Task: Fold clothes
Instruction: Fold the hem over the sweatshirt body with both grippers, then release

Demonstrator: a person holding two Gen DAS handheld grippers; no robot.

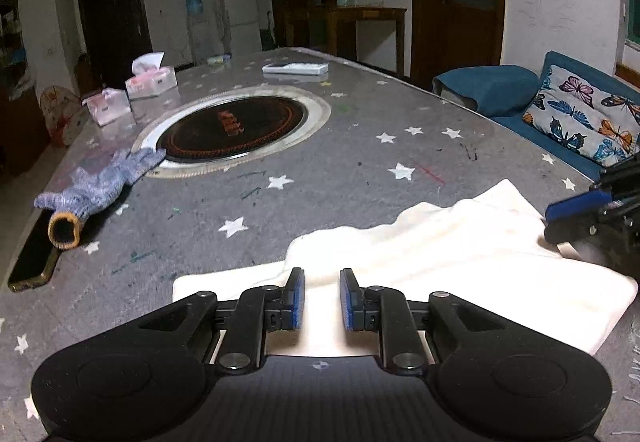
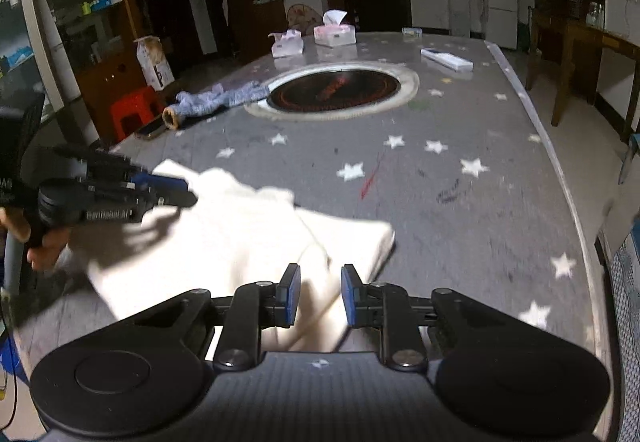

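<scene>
Left claw (image 1: pixel 322 300): nearest the lens at 6 o'clock in the left wrist view, blue pads apart, open, nothing pinched, hanging over the near edge of the cloth
Right claw (image 2: pixel 320 296): at 6 o'clock in the right wrist view, pads apart, open, a fold of the cloth lying beneath the gap, contact not clear
Cream garment (image 1: pixel 440 266): loosely folded and rumpled, flat on the surface at the near side; fills 4 to 6 o'clock in the left view, 7 to 6 o'clock in the right view (image 2: pixel 240 238)
Other claw seen across: the right one enters the left view at 3 o'clock (image 1: pixel 576 217), its blue tip at the cloth's far corner; the left one enters the right view at 9 o'clock (image 2: pixel 168 185), tip over the cloth's edge
Surface (image 1: pixel 360 161): grey cover with white stars, scribble marks
Round black inset (image 1: pixel 232 127): set in the surface at 11 o'clock, well apart from the cloth
Knit glove (image 1: pixel 100 185): blue-grey with an orange cuff, at 9 o'clock, fingertips touching the inset's metal ring
Phone (image 1: pixel 34 262): dark, flat, just beside the glove's cuff at the surface edge
Tissue boxes (image 1: pixel 152 79): two, at 10 o'clock, far side
Sofa (image 1: pixel 560 109): blue, with a butterfly cushion, at 2 o'clock beyond the surface
</scene>
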